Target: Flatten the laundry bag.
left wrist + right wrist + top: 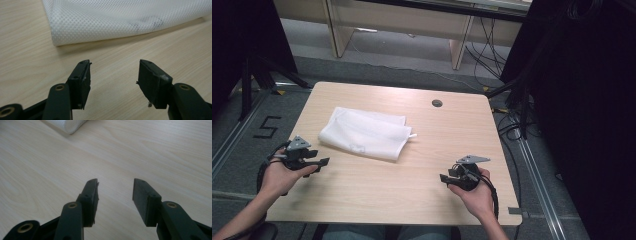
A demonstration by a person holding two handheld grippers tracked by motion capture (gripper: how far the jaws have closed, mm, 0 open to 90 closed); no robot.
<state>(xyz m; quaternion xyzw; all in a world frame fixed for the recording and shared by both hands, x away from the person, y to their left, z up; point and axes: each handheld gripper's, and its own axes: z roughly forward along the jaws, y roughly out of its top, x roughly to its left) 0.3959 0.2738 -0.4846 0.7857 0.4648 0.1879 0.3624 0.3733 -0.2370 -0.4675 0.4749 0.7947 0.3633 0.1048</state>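
Across the wooden table (422,170) I am looking from above, and it is bearing little: a folded white mesh cloth (364,134) is lying flat on the far-left part of the top, with a small round grommet hole (437,103) sitting well apart from it near the far edge. I am judging the cloth to be the thing I am working with, since my left gripper (323,161) is resting just beside its near-left corner, pointing toward it, jaws spread and holding nothing. Looking along that gripper's own camera, I am seeing the mesh cloth (120,20) lying ahead of the parted pads (83,77), near them yet not touching, with bare wood between. My right gripper (444,178) is waiting well apart from the cloth, toward the near-right of the table, and its jaws are likewise standing apart around nothing; from its camera only a rounded corner of the mesh cloth (66,125) is peeking in at the top edge. I am reading the work as barely begun: the cloth is looking neatly folded and untouched, neither tool is gripping it, and every step of handling it is remaining ahead. A faint grey mark (150,22) is showing on the weave.
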